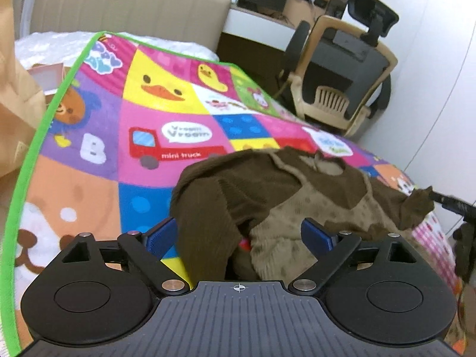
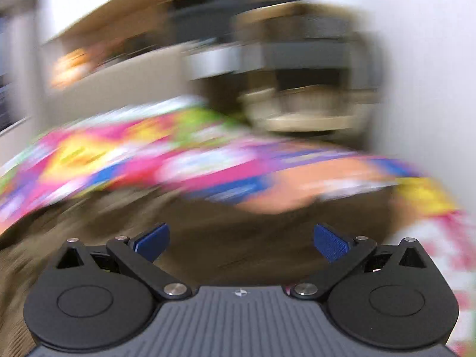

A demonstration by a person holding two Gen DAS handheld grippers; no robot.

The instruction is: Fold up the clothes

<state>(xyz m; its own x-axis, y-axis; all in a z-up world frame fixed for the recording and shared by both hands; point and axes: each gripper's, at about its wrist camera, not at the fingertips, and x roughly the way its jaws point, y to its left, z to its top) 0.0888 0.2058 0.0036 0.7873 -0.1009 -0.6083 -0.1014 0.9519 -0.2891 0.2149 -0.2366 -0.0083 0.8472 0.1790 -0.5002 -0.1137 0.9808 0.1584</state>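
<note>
Two handheld grippers work over a bright children's play mat spread across a bed. In the left wrist view, the left gripper fills the bottom of the frame with its blue-padded fingers spread wide and gripping nothing; a crumpled brown garment with a lighter spotted tan panel lies on the mat in the lower centre, a dark fold of it hanging down between the open fingers. A dark object at the right edge of the frame meets the garment's far corner, though what it is cannot be told.

The mat, edged in green, shows a duck, a red mini truck and a bear in coloured squares. Behind it, at upper left, stands a beige padded headboard; at upper right, an office chair sits by a desk.

The right wrist view is heavily smeared by motion. The right gripper appears at the bottom with its blue fingers also wide apart and holding nothing, brown fabric blurred beneath them and the mat's colours streaked across the middle of the frame.
</note>
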